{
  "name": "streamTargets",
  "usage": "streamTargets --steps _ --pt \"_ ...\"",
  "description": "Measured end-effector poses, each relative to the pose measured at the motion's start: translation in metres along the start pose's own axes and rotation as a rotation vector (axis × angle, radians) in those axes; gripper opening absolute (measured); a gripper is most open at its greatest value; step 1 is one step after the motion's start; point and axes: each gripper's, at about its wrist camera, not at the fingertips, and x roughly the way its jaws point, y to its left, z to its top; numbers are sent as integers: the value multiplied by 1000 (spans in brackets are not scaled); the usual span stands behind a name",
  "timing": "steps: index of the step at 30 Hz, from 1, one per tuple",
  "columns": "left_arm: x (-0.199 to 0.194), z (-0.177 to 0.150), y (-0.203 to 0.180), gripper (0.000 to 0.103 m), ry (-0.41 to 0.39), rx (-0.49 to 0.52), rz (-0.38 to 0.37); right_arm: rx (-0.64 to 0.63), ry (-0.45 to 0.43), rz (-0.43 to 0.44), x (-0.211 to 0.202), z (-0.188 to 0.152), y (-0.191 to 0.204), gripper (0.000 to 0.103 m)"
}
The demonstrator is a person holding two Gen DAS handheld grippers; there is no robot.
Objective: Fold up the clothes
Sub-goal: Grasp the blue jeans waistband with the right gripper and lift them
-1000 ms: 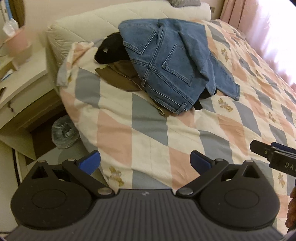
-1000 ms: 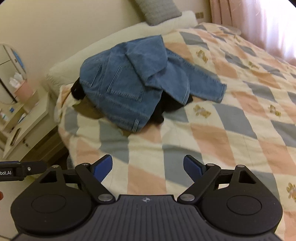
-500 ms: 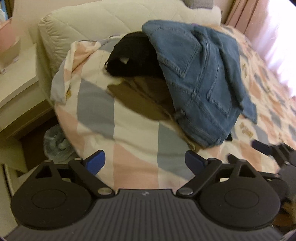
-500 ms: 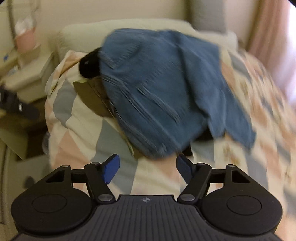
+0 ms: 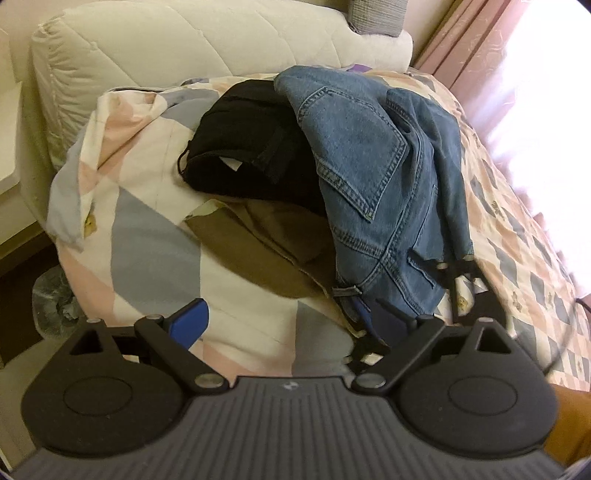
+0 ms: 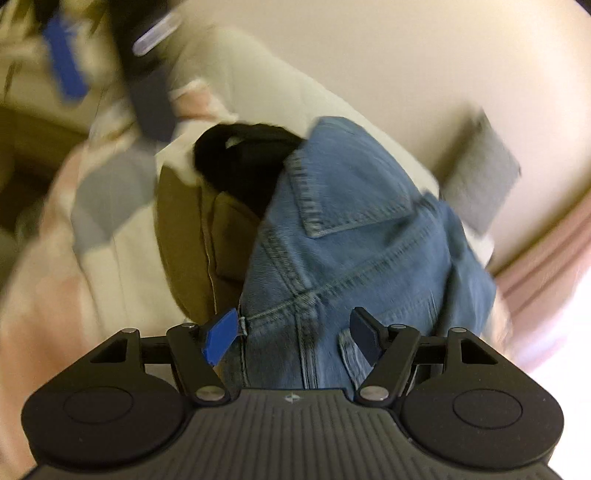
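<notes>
A pile of clothes lies on the patterned quilt [image 5: 155,229]: blue jeans [image 5: 373,177] on top, a black garment [image 5: 243,147] and an olive-brown garment [image 5: 251,243] under them. My left gripper [image 5: 288,321] is open above the quilt, just short of the olive-brown garment, with nothing between its fingers. My right gripper [image 6: 293,339] is over the jeans [image 6: 351,240] at their waistband; its jaws are opening, with denim between them and the pads not pressing. In the left wrist view its blurred dark fingers [image 5: 458,275] sit at the jeans' lower edge.
A cream quilted headboard [image 5: 184,48] and a grey pillow [image 5: 376,14] stand behind the pile. Pink curtains [image 5: 480,48] hang at the right. A bedside unit [image 5: 11,177] and a plastic-lined bin [image 5: 51,295] are left of the bed.
Both grippers have come in close to the pile. The right one rolled, dropped and now has the jeans' waistband between its jaws; the left one moved toward the olive-brown garment.
</notes>
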Motion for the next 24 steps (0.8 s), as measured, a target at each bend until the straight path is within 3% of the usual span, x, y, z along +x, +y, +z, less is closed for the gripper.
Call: streamTargets --steps 5,7,9,12,14,18,24 --pt "5 6 2 94 5 6 -15 -369 -13 -187 39 -30 49 77" --pt "4 6 3 94 3 10 -16 -430 -42 -205 44 -38 51 71" --pt "3 7 4 94 -1 2 -32 -293 -48 -95 31 -28 25 51" --pt "3 10 4 94 -2 -20 -69 -87 -64 7 2 -15 -22 38" --pt "3 14 -1 94 -1 -26 -90 106 -78 102 -22 -8 -65 37" --pt "-7 24 -21 94 -38 9 -159 436 -122 192 -66 0 -138 36" --pt "-16 37 -54 94 -78 90 -210 915 -170 219 -95 -17 -243 36"
